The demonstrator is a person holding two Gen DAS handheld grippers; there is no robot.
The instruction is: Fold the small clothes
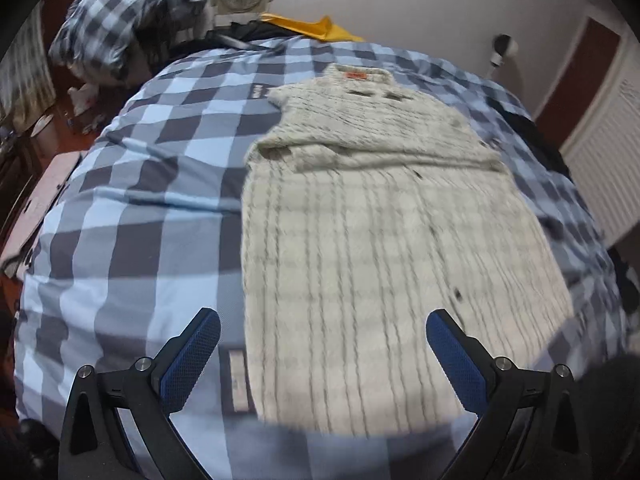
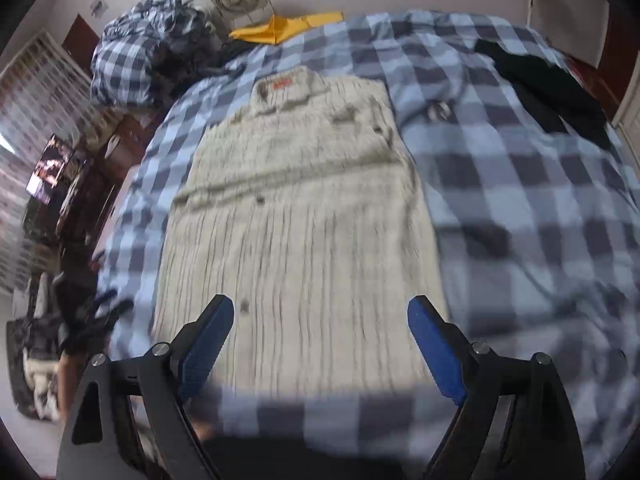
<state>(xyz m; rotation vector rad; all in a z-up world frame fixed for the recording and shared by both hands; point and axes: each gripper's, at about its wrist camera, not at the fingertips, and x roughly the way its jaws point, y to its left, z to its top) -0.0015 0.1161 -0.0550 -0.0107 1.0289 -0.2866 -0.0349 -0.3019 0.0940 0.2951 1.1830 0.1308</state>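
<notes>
The cream cable-knit sweater [image 1: 360, 208] lies flat on the blue-and-grey checked bed cover [image 1: 132, 208], its long axis running from 6 o'clock at the hem to 12 o'clock at the collar, where a small orange label [image 1: 356, 76] shows. Its sleeves look already folded in across the chest, leaving a long narrow rectangle.

Both tools hang above the hem end, pointing steeply down. The left tool [image 1: 323, 356] has its blue-padded jaws wide apart with nothing between them; the knit's left edge sits just inside its left finger, and the garment spreads away toward 1 o'clock. The right tool [image 2: 321, 340] is likewise spread and empty, and straddles the hem squarely, so the body runs straight ahead to 12 o'clock.

In my judgement the next fold is lengthwise, hem carried up toward the collar. Each tool is near its own hem corner, with the right one better centred.
</notes>
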